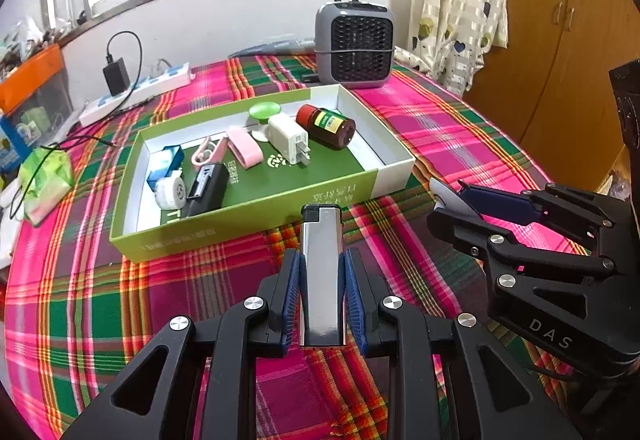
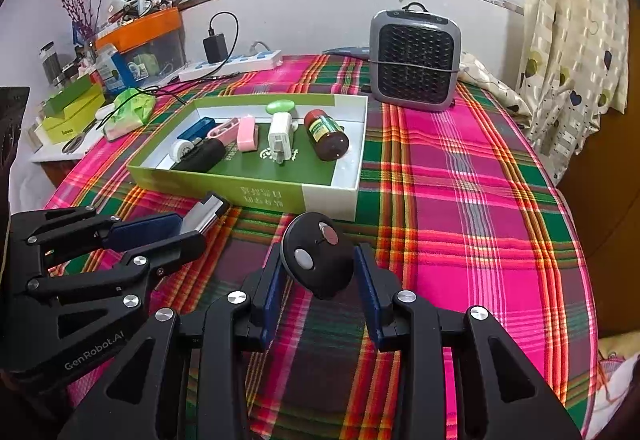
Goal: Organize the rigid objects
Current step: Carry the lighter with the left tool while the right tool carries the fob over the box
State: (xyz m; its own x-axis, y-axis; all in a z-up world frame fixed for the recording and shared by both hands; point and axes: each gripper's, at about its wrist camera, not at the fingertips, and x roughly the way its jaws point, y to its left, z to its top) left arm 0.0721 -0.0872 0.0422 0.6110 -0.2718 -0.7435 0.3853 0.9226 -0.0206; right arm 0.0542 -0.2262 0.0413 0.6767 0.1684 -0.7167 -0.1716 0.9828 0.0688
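On the left, the left gripper (image 1: 322, 272) is clamped narrow on a silver lighter (image 1: 322, 272), black cap pointing at the green tray (image 1: 248, 224), lifted just short of its near wall above the plaid-covered bench (image 1: 420, 112). In the tray, left to right: a blue box (image 1: 166, 166), black case (image 1: 208, 188), pink clip (image 1: 244, 146), white charger (image 1: 288, 138), brown bottle (image 1: 326, 126). Over to the right, the right gripper (image 2: 320, 282), jaws partly open, pads pressed on a round black remote (image 2: 318, 260), just beside the tray's near corner.
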